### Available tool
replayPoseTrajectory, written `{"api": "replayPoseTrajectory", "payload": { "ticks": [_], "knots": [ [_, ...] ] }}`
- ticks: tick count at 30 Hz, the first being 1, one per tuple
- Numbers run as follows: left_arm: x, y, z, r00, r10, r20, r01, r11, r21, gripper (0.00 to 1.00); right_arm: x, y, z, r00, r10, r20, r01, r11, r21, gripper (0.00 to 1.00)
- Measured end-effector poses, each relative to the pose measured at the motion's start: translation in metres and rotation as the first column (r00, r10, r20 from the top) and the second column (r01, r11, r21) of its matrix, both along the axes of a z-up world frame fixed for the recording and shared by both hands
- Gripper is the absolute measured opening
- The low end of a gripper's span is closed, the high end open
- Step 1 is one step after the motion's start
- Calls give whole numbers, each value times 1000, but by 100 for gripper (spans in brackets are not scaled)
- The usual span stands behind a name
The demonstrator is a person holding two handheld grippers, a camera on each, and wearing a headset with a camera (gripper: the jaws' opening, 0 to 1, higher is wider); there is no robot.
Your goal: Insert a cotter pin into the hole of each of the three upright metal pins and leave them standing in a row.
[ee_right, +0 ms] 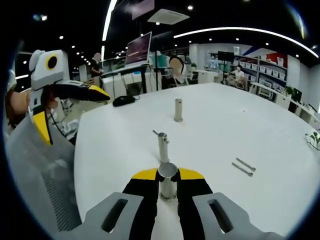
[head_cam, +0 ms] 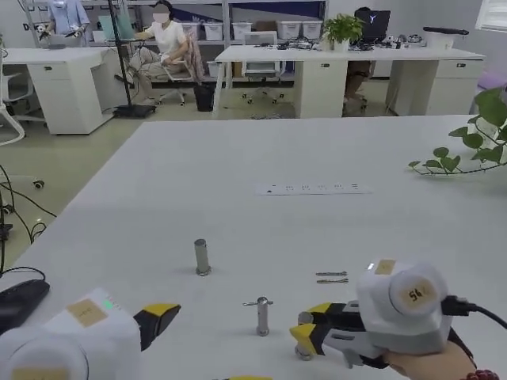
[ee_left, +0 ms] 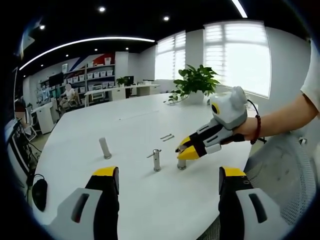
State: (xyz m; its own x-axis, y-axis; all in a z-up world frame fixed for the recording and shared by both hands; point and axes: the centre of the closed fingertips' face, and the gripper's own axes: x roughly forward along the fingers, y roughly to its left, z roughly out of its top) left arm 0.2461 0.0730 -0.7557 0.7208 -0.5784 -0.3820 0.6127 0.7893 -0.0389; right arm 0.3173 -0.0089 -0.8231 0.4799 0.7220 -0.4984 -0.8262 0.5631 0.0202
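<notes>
**Right gripper clamps the near pin**

The right gripper (ee_right: 167, 175) has its jaws drawn narrow around the near pin (ee_right: 167, 187), which stands upright on the table (head_cam: 238, 174). In the head view, the middle pin (head_cam: 263, 317) stands at 10 o'clock from it, with a cotter (head_cam: 253, 302) through its top. The far pin (head_cam: 203, 257) stands bare, again at 10 o'clock. Two loose cotters (head_cam: 332, 277) lie at 2 o'clock from the middle pin. The left gripper (ee_left: 169, 172) hovers at 8 o'clock, jaws wide, holding nothing.
</notes>
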Motion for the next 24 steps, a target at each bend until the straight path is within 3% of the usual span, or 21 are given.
{"api": "replayPoseTrajectory", "payload": {
  "ticks": [8,15,19,24],
  "knots": [
    [-2,1,-1,1000,-4,1,4,1000,1,81,1,1,-1,1000,-5,3,5,1000,18,15],
    [-6,-1,0,1000,-21,3,21,1000,-7,81,2,2,0,999,-36,-32,38,998,57,17],
    [-7,-1,1,1000,-20,6,20,1000,-5,83,2,2,7,997,-57,-49,62,992,106,22],
    [-6,-1,3,1000,-12,14,12,1000,-18,85,0,0,16,997,-57,-55,63,990,123,28]
  ]
}}
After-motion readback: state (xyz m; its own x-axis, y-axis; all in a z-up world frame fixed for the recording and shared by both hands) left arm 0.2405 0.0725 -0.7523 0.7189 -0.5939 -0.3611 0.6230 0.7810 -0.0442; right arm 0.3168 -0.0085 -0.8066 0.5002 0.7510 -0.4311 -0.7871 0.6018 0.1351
